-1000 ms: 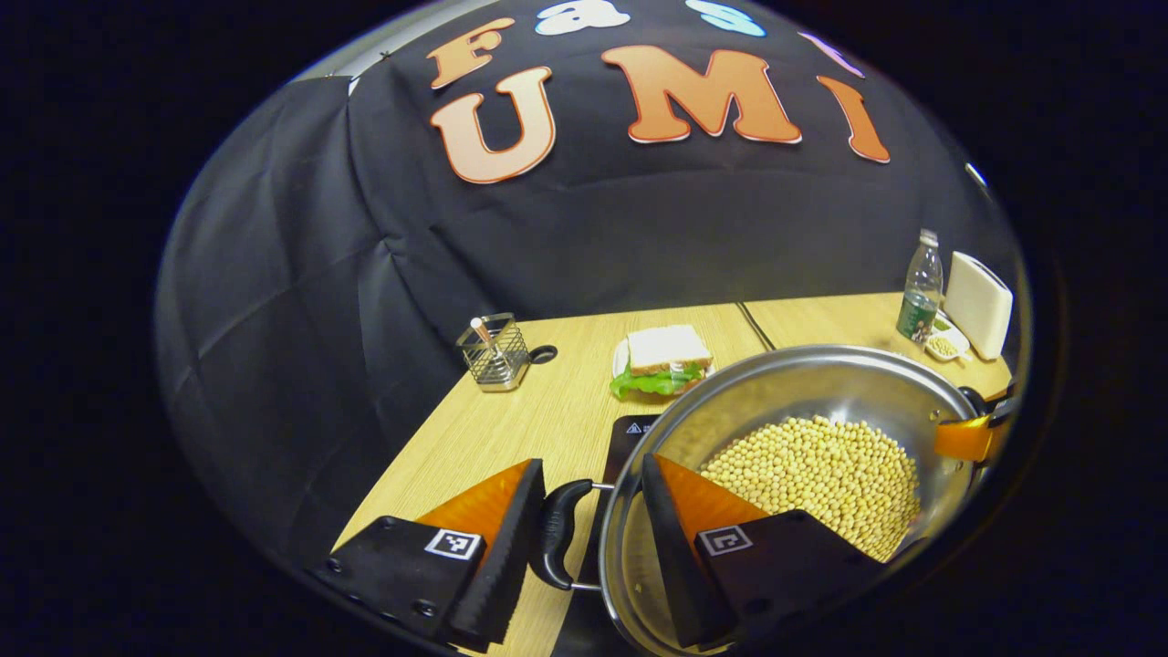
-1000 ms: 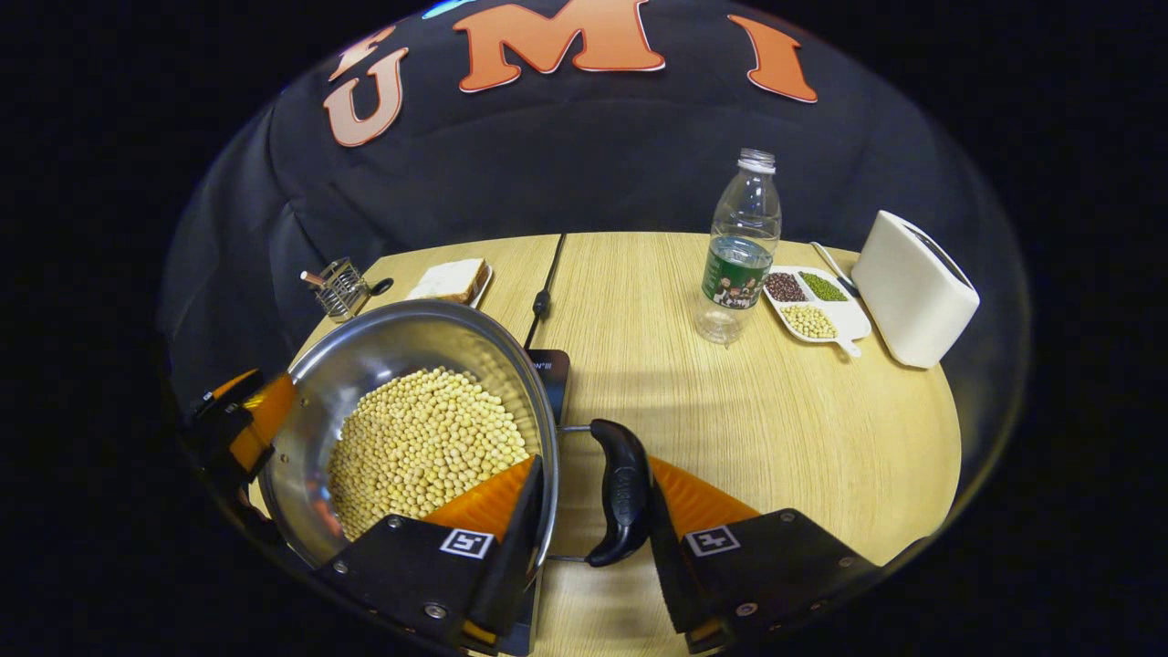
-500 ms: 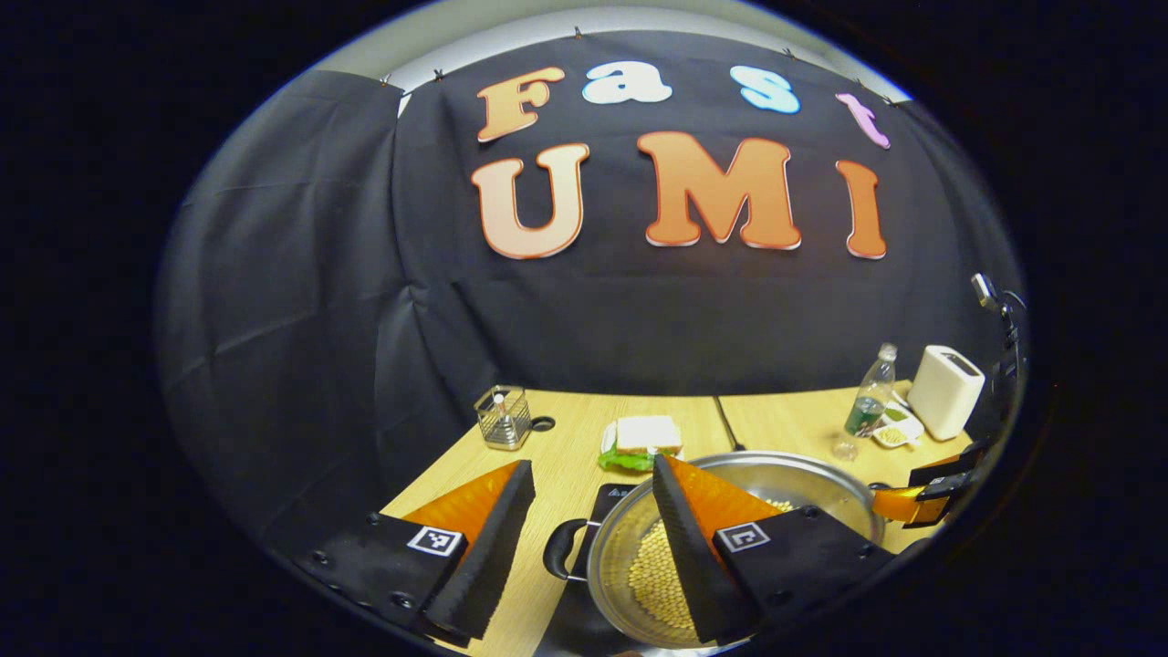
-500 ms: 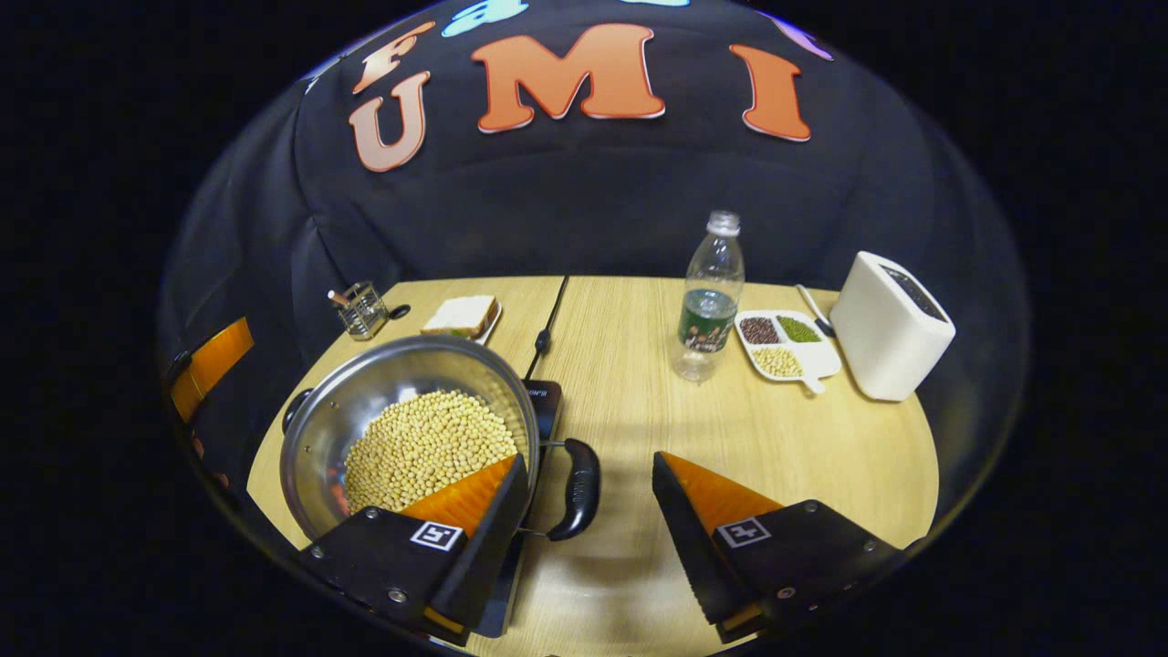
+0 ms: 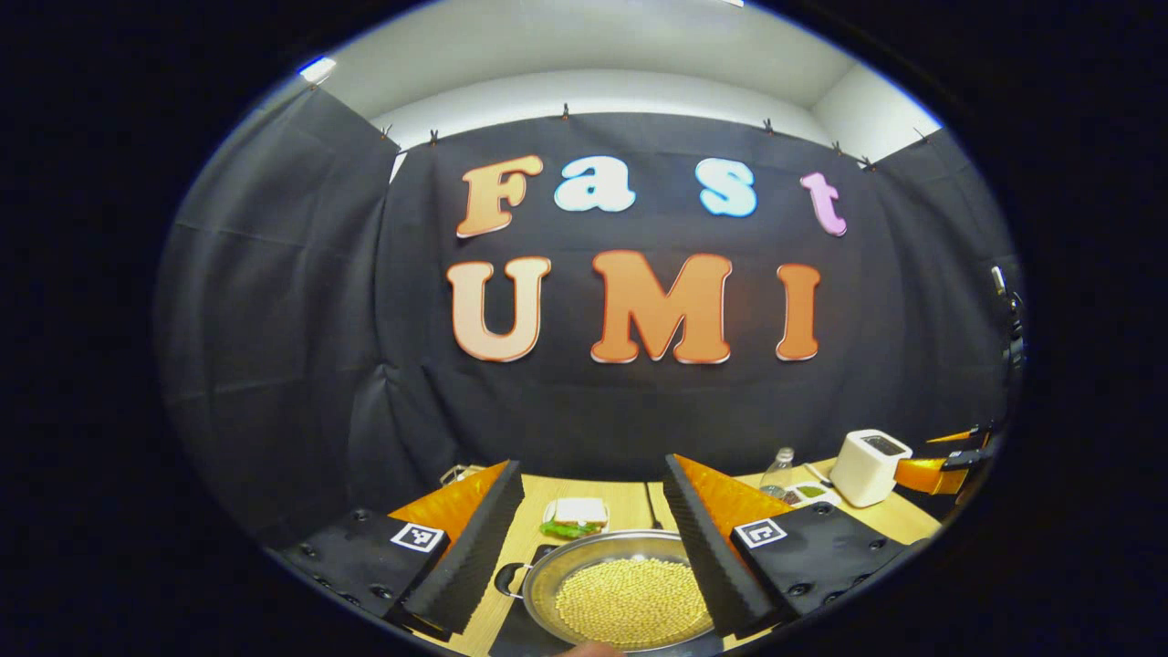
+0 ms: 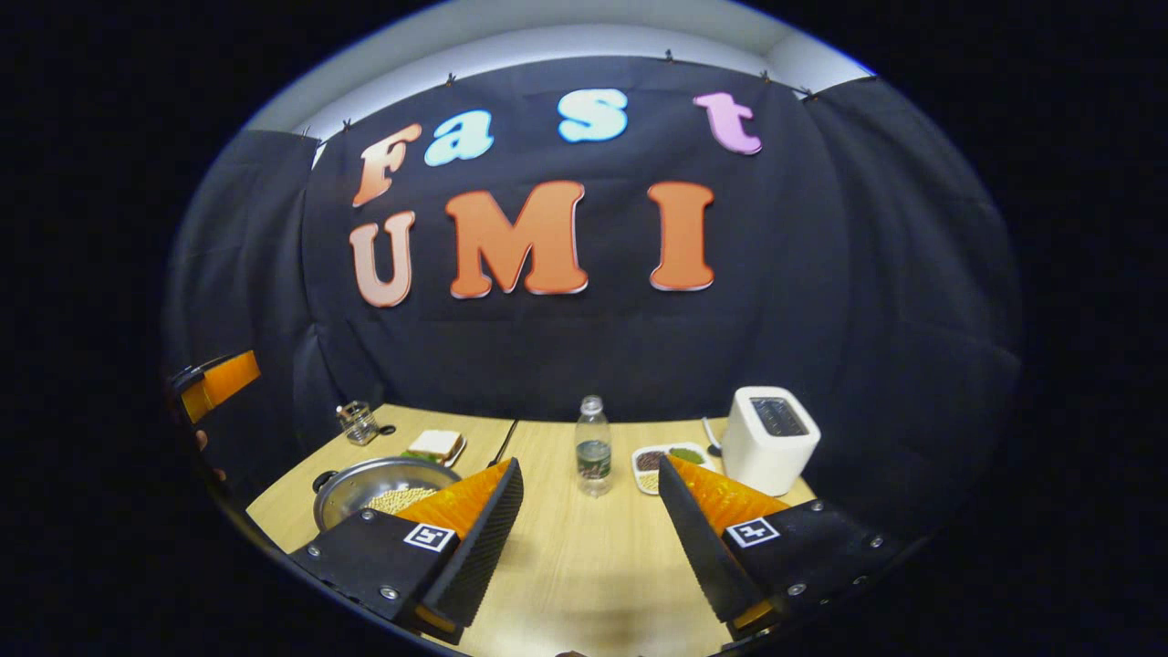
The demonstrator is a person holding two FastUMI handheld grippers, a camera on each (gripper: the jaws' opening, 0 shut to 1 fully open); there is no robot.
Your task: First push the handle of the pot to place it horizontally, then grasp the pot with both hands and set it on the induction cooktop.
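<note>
The left tongs (image 5: 591,538) stood wide open and held nothing, raised well above the round steel pot of yellow beans (image 5: 620,598). That pot sat on the flat black induction cooktop (image 5: 516,630) on the pale wooden counter (image 6: 584,566). The right tongs (image 6: 589,538) were likewise spread wide and empty, apart from the pot, near a clear plastic bottle (image 6: 593,447) and a white toaster (image 6: 771,438).

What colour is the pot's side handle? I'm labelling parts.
Black, on the pot's side handle, clearest in the left gripper view.
</note>
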